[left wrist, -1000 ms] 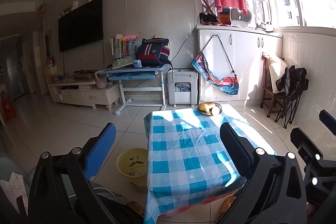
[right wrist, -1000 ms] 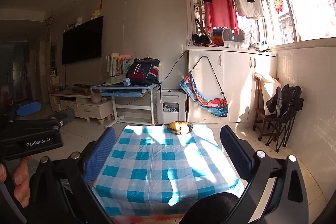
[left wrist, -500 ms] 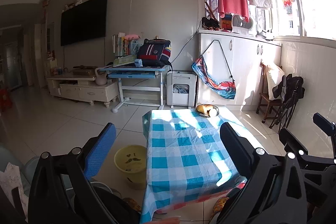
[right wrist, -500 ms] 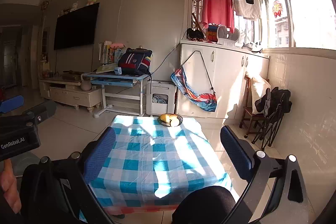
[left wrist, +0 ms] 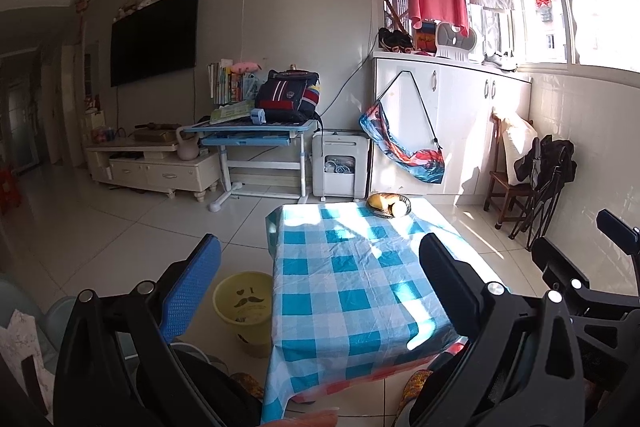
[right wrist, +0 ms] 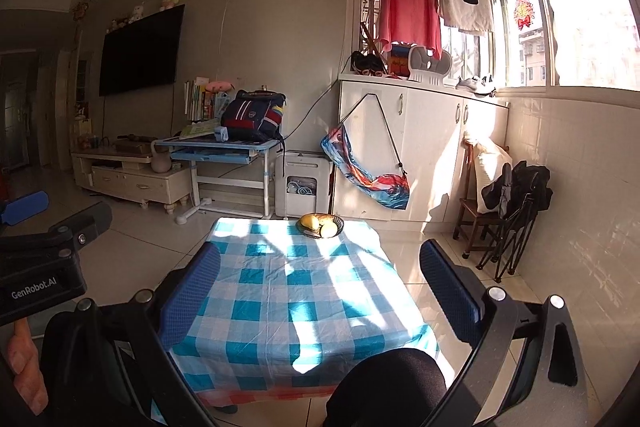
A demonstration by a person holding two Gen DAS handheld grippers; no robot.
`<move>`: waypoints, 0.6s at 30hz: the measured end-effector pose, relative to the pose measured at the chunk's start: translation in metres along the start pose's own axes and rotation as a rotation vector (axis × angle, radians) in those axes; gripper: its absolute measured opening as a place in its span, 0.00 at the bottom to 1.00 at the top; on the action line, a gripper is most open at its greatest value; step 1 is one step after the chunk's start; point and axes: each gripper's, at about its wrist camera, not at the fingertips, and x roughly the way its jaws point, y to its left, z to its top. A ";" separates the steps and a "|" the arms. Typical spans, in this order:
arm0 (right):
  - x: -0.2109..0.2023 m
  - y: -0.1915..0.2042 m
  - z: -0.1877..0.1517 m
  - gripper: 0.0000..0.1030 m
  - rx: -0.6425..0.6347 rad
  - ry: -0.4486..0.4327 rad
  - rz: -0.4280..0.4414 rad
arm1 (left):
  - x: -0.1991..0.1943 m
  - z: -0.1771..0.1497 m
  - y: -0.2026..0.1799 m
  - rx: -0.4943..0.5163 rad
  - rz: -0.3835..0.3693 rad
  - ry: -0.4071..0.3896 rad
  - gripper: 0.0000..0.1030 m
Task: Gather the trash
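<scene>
A low table with a blue-and-white checked cloth [left wrist: 352,279] stands in front of me; it also shows in the right wrist view [right wrist: 296,299]. A yellow bin [left wrist: 244,303] with a moustache print stands on the floor at the table's left side. A dark bowl of fruit [left wrist: 389,205] sits at the table's far edge, also in the right wrist view [right wrist: 320,223]. My left gripper [left wrist: 320,279] is open and empty above the near left of the table. My right gripper [right wrist: 320,283] is open and empty above the table's near edge. No loose trash shows on the cloth.
A blue desk [left wrist: 256,131] with a backpack, a white appliance [left wrist: 340,167] and a white cabinet [left wrist: 448,131] line the far wall. A wooden chair and a folded black chair [left wrist: 540,183] stand at the right wall. A TV stand [left wrist: 152,167] is far left.
Both grippers have risen and tilted up a little, so the table sits lower in both views and the bin shows from the side. Both stay open and empty.
</scene>
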 end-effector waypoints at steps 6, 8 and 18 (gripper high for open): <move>-0.001 0.000 -0.001 0.93 0.000 0.001 0.000 | 0.000 -0.002 -0.003 0.010 -0.001 0.000 0.93; -0.001 0.000 0.000 0.93 -0.001 0.001 0.001 | 0.001 -0.002 -0.003 0.011 0.001 0.000 0.93; 0.001 0.001 -0.004 0.93 -0.006 0.007 0.007 | 0.001 -0.002 -0.003 0.008 -0.006 0.004 0.93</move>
